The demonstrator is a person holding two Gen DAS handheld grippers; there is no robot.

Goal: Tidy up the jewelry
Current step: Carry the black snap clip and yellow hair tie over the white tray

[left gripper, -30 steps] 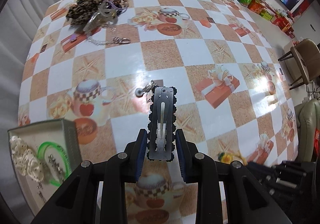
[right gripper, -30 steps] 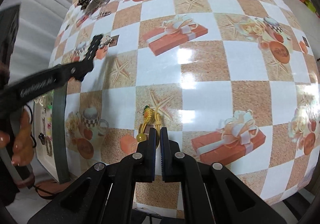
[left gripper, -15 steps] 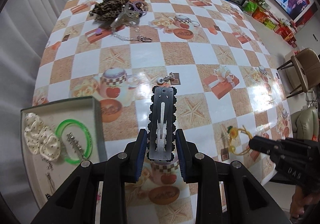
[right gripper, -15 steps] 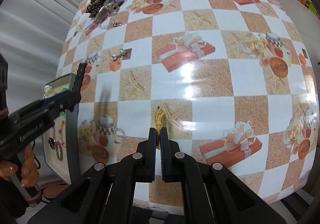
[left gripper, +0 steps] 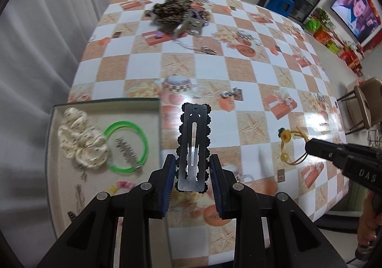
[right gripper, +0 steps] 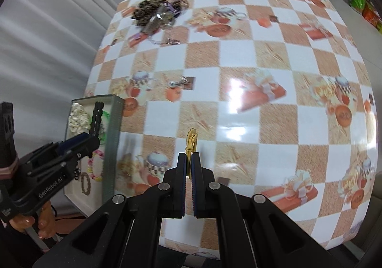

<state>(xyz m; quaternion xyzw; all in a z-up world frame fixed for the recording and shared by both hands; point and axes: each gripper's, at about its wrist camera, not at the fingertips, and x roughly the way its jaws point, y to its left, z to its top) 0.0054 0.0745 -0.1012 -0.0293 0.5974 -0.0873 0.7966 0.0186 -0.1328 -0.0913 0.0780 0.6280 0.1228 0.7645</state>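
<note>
Above the table's (left gripper: 250, 72) left edge, the left gripper (left gripper: 192, 170) is clamping a black clip (left gripper: 193, 146) just beside the tray (left gripper: 105, 101). Near the front edge, the right gripper (right gripper: 189, 167) is pinching a gold bracelet (left gripper: 290, 146). Loose jewelry (left gripper: 179, 17) is lying at the far-left corner, the middle checks bare.

A table covered with a glossy checked oilcloth of white and tan squares printed with teapots and gift boxes (left gripper: 250, 72) filled both views. A shallow grey open tray (left gripper: 105, 101) sat at its lower-left edge. A tangled pile of leopard-print fabric and metal chains (left gripper: 176, 14) lay at upper centre, and a small silver trinket (left gripper: 230, 94) rested mid-frame.
</note>
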